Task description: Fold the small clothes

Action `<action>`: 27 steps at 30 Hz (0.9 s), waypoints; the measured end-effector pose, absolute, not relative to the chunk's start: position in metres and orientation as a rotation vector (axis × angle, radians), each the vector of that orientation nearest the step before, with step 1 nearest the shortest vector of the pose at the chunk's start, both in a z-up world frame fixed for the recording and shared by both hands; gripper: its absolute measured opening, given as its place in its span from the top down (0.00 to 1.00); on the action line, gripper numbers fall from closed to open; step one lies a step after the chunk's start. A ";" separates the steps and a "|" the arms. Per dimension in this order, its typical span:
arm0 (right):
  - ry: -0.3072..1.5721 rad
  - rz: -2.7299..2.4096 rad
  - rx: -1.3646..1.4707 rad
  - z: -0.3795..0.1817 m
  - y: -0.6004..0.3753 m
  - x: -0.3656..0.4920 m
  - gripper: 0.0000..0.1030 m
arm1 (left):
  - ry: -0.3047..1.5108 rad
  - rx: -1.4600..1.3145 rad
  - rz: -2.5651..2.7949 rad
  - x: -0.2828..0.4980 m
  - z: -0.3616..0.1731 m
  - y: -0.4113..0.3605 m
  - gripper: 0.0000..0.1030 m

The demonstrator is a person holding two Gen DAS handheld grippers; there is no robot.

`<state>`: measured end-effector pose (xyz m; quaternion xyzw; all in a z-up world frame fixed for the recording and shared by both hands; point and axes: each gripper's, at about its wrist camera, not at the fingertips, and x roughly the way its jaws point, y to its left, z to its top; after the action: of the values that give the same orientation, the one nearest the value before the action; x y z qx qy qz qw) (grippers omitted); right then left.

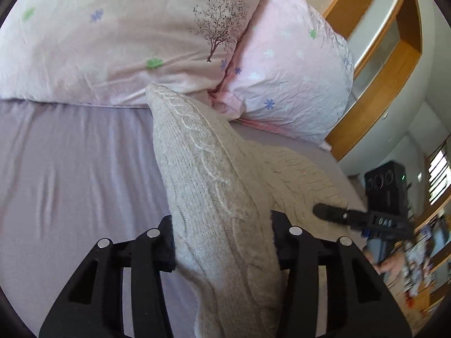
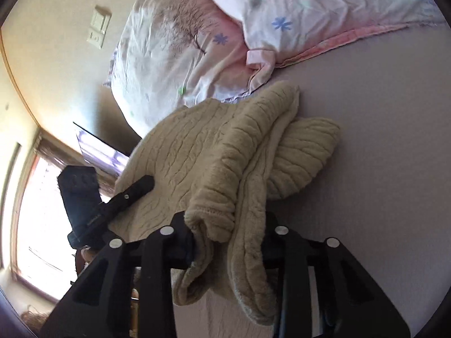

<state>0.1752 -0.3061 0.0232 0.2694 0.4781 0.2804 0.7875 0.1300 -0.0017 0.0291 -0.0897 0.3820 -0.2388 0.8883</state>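
Beige cable-knit sweater, bunched on our lilac bedsheet, gripped by left gripper and right gripper; floral pink pillows behind.

Both wrist views close, facing pillows; shared: sweater, bed sheet.

From the left wrist view, the lavender bed sheet lies bare from 7 to 10 o'clock, giving open passage. Two flowered pillows wall off 10 to 2 o'clock, and the cream knit sweater heaps up through the centre, with the right tongs resting on it at 4 o'clock.
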 end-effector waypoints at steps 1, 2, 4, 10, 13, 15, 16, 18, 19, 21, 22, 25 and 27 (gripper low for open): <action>1.039 0.557 0.537 0.024 -0.302 0.175 0.53 | 0.808 -0.135 -0.455 0.126 0.028 0.002 0.43; 1.027 0.492 0.520 0.027 -0.303 0.171 0.48 | 0.838 -0.105 -0.414 0.122 0.026 0.008 0.39; 0.930 0.481 0.574 0.039 -0.315 0.153 0.45 | 0.837 -0.103 -0.370 0.112 0.027 0.023 0.31; 0.945 0.644 0.584 0.049 -0.302 0.106 0.55 | 0.628 -0.041 -0.318 0.076 0.053 0.047 0.15; 0.977 0.688 0.577 0.036 -0.278 0.113 0.89 | 0.621 -0.068 -0.361 0.076 0.057 0.039 0.15; 0.964 0.626 0.456 0.036 -0.261 0.117 0.93 | 0.617 -0.053 -0.385 0.074 0.059 0.028 0.15; 0.930 0.605 0.420 0.043 -0.261 0.115 0.93 | 0.613 -0.036 -0.388 0.073 0.059 0.022 0.15; 0.848 0.547 0.354 0.062 -0.272 0.100 0.94 | 0.604 0.000 -0.407 0.067 0.058 0.010 0.15; 0.831 0.508 0.317 0.067 -0.278 0.093 0.94 | 0.607 0.017 -0.417 0.065 0.056 0.003 0.15; 0.876 0.427 0.252 0.066 -0.287 0.086 0.94 | 0.637 0.051 -0.446 0.062 0.048 -0.011 0.15; 0.916 0.394 0.229 0.057 -0.290 0.083 0.94 | 0.653 0.065 -0.458 0.061 0.043 -0.017 0.15; 1.034 0.390 0.203 0.025 -0.281 0.089 0.93 | 0.681 0.141 -0.434 0.058 0.028 -0.032 0.13; 1.006 0.405 0.171 0.034 -0.276 0.085 0.91 | 0.692 0.200 -0.398 0.057 0.020 -0.036 0.13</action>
<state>0.0849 -0.2758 0.0340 0.0813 0.4781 0.1926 0.8531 0.0565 -0.0360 0.0199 0.0971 0.3365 -0.1937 0.9164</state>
